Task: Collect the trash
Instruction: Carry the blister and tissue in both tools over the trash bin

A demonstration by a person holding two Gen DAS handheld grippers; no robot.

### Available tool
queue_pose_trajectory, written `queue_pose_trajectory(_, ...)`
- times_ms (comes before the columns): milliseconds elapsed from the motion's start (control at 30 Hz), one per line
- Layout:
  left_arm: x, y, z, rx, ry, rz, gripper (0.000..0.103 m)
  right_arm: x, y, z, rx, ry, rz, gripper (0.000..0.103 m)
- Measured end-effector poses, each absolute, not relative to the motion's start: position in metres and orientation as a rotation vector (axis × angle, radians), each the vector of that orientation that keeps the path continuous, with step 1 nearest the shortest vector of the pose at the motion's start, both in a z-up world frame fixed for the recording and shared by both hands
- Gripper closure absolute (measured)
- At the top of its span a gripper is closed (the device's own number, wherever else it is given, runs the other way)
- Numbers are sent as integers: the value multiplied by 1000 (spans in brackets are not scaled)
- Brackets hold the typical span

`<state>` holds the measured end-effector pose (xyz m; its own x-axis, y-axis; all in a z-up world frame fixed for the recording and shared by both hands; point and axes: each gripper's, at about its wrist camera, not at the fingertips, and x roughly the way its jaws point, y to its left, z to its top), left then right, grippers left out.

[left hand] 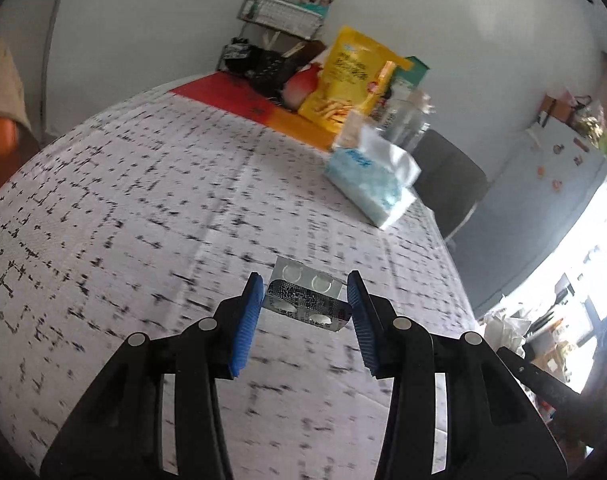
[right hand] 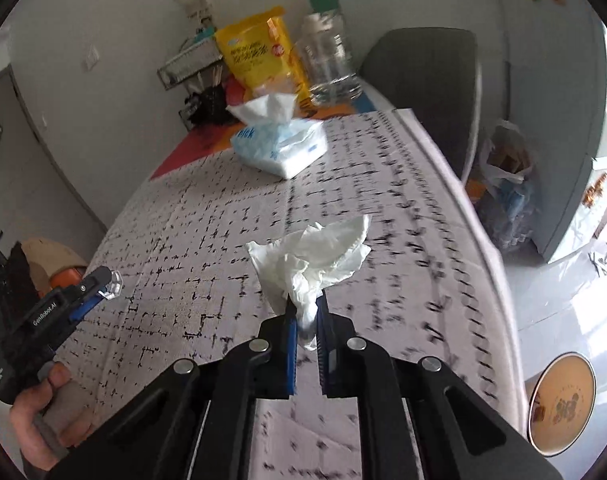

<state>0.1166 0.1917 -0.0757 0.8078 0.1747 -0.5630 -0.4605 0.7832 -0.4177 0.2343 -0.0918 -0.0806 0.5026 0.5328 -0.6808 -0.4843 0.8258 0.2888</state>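
A silver pill blister pack [left hand: 305, 298] is pinched between the blue pads of my left gripper [left hand: 305, 300] and held above the patterned tablecloth [left hand: 143, 200]. My left gripper also shows at the left of the right wrist view [right hand: 103, 286], with the blister pack [right hand: 113, 285] at its tips. My right gripper [right hand: 306, 312] is shut on a crumpled white tissue [right hand: 315, 256], which stands up above the table.
A blue tissue pack [left hand: 367, 184] [right hand: 279, 146] lies at the far side. Behind it are a yellow snack bag [left hand: 343, 76] [right hand: 259, 52], a clear jar [right hand: 327, 64] and a grey chair [right hand: 435, 80]. A round bin [right hand: 563, 400] stands on the floor at the right.
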Motion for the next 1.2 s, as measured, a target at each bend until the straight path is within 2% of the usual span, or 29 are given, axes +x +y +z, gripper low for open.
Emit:
queue_pose_trajectory(600, 141, 51, -41, -424, 534, 151, 59, 207, -245, -69, 202, 764, 485, 94)
queue_pose_trajectory(1200, 200, -95, -26, -254, 586, -78, 59, 210, -390, -97, 367, 748, 300, 94)
